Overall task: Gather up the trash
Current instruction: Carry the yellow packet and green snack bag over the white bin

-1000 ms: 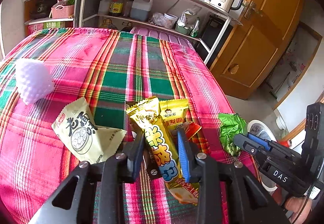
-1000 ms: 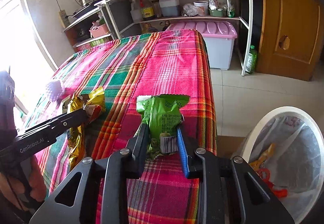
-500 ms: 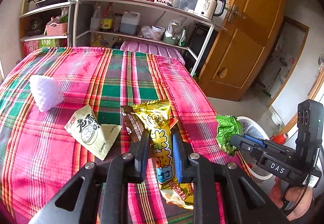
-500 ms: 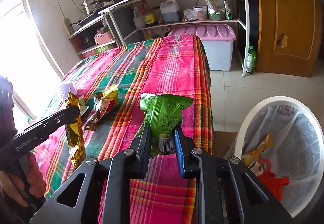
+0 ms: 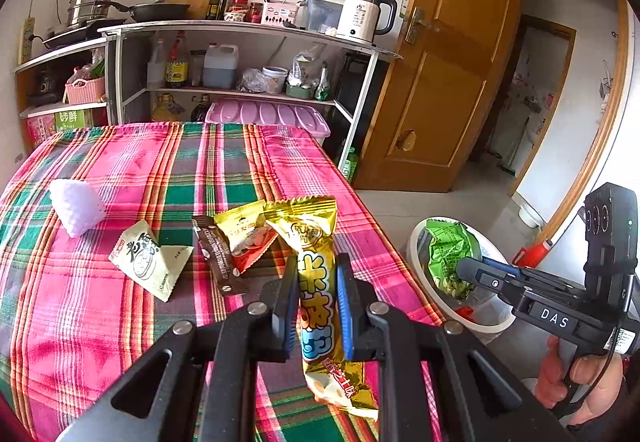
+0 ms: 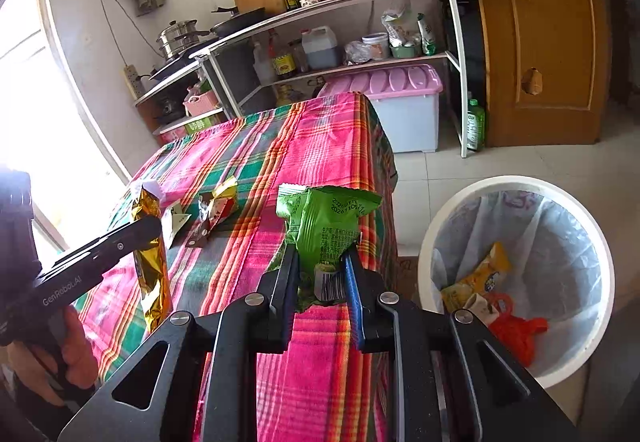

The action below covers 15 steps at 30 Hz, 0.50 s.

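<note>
The left gripper (image 5: 316,282) holds a long gold snack wrapper (image 5: 318,306) between its blue pads. Its jaws are closing on the wrapper, which hangs lifted above the table with the plaid cloth (image 5: 120,302); its lower end dangles free under the fingers. The right gripper (image 6: 320,274) is clenched on a crumpled green wrapper (image 6: 326,226), and the top of this wrapper stands up above the fingertips. In the left wrist view the green wrapper (image 5: 450,254) appears in front of the white trash bin (image 5: 416,242), which stands on the floor just beside the table edge. In the right wrist view the bin (image 6: 516,186) has a clear liner, and inside lie a yellow packet (image 6: 480,278) and a red plastic bag (image 6: 516,330).

On the cloth there are more pieces of trash: a pale wrapper with dark characters (image 5: 150,258), a brown wrapper (image 5: 218,262) and a yellow-red packet (image 5: 246,238) which lies partly over the brown one. A white foam fruit net (image 5: 76,206) rests apart from them, nearer to the left edge of the table. A hand (image 5: 580,382) grips the handle of the right gripper.
</note>
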{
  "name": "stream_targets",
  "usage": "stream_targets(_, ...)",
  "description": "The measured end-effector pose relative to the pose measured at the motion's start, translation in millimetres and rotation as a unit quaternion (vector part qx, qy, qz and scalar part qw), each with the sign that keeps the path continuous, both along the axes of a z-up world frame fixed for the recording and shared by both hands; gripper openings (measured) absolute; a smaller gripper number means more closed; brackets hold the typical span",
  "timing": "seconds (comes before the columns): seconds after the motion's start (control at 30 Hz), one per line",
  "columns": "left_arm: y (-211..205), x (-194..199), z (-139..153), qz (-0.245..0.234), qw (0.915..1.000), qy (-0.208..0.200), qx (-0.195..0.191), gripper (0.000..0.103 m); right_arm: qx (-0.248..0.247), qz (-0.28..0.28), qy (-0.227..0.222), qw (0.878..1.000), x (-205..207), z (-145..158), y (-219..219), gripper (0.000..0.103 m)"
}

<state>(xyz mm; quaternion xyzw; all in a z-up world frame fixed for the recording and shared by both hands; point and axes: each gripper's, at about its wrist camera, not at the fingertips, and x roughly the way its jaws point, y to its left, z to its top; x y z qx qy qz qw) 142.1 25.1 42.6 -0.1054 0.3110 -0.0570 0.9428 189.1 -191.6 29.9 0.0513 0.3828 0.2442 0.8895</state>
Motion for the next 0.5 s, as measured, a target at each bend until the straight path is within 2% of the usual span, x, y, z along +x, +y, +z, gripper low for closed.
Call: stream_targets(0.5,-63,16,8,-0.067,0.9977,-0.01,0.002,0.018,0.008,-0.049,-0.006,0.999,-14,6,-56,0.023)
